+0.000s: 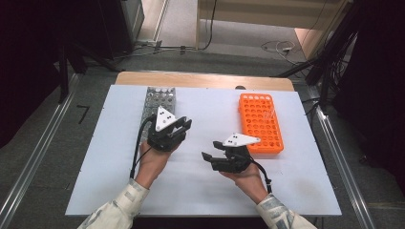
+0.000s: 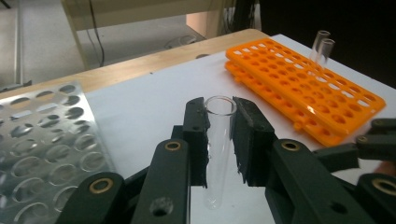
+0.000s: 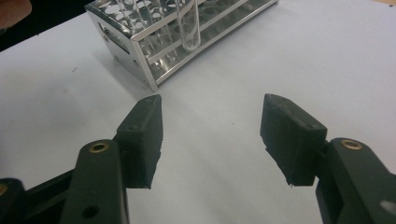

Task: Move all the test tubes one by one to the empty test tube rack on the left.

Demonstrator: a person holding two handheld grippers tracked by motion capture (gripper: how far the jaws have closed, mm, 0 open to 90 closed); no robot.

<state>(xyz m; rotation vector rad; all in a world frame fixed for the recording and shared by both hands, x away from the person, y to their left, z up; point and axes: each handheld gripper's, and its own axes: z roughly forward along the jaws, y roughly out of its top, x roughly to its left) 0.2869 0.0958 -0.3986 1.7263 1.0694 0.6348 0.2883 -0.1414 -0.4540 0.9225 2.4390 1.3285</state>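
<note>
**Left gripper view: thin glass tube pinched just under its rim**

Left gripper (image 2: 219, 140) has its jaws clamped on a clear glass tube (image 2: 217, 149), held upright over the white table (image 1: 200, 191), between the metal rack (image 1: 159, 102) and the orange rack (image 1: 260, 123). Looks light, stiff, slick and easy to crack, so I'd go gentle and grip higher on the wall, not the lip. Right gripper (image 3: 212, 140) is spread wide, nothing in it. Orange rack seems to hold two more tubes, hard to tell.
</note>
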